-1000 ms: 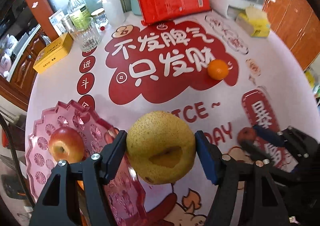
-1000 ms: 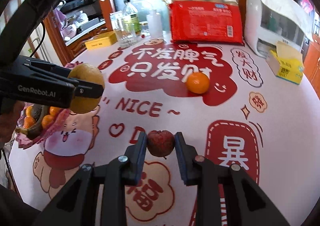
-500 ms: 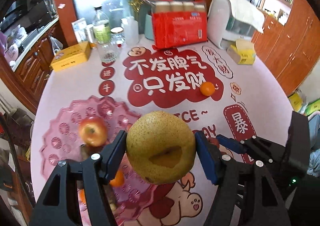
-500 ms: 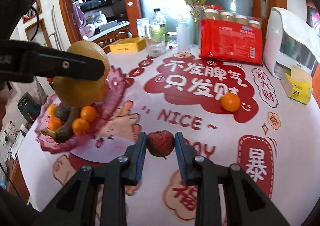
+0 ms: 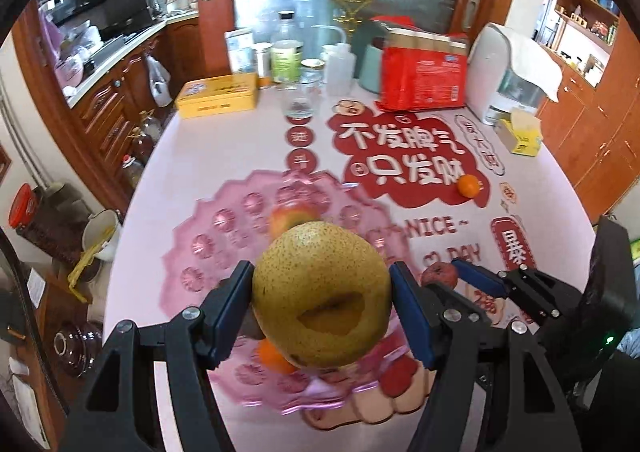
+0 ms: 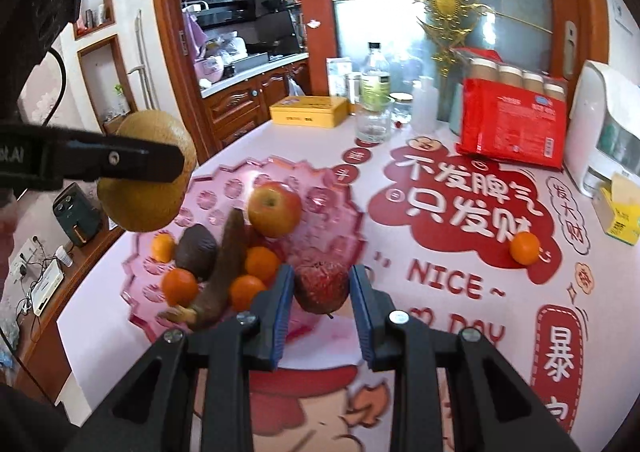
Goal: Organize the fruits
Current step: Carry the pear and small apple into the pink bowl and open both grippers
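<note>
Both hands loaded. My left gripper (image 5: 322, 302) has its jaws clamped across the widest part of a big yellow pear (image 5: 322, 298), held in the air above the pink fruit tray (image 6: 340, 195). It looks heavy, smooth and bruisable, with one flattened dent already showing, so a firm mid-body hold suits it. My right gripper (image 6: 321, 292) has its jaws closed on a small dark red fruit (image 6: 321, 286), light, wrinkled, likely soft. One loose mandarin (image 6: 525, 248) sits on the desk (image 6: 420, 352), well apart from the tray.
</note>
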The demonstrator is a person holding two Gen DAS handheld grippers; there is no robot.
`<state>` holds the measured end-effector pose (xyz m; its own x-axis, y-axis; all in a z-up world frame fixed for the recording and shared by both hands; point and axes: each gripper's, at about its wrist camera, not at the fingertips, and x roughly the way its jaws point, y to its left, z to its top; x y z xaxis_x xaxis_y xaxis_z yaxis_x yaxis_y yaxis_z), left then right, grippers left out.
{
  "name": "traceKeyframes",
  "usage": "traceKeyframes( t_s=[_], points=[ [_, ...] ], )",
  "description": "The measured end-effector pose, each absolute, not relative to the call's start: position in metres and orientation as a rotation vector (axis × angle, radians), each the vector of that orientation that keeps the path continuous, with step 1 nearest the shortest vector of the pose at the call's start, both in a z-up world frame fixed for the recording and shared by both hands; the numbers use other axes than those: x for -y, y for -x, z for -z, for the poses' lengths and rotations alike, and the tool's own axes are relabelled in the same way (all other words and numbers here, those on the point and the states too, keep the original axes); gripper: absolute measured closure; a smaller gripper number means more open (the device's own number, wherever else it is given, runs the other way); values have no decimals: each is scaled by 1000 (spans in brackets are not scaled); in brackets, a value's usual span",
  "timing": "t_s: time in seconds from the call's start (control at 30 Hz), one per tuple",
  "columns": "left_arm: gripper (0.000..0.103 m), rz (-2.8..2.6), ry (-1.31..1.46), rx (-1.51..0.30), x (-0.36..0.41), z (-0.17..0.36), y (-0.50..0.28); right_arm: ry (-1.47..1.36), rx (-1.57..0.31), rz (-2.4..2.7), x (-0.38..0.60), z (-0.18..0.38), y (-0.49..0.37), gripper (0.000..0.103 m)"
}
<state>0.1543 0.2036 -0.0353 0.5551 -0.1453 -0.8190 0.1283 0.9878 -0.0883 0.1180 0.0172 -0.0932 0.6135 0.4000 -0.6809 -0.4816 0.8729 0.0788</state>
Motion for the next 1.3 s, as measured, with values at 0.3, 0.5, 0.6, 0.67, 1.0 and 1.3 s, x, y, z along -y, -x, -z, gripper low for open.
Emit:
traceKeyframes(
  t_s=[0.3,0.5,0.6,0.67,1.0,1.3],
  points=[
    [36,126,2,-1015,-257,56,-148,114,-773,-516,-62,97,-110,74],
    [36,162,-5,-1063,-266,75,-151,93,-793,-477,-81,101,-107,74],
    [36,184,-34,-1098,-263,89,-153,84,-807,-450,-86,104,-109,74],
    [35,191,-45,-1115,-262,97,-154,85,-819,-431,-88,106,-110,74],
    [23,167,106,-1182,-272,121,-153,59,-882,-384,-76,112,-102,60],
    [17,79,179,-1126,-264,112,-139,3,-942,-327,-31,120,-100,59]
  ],
)
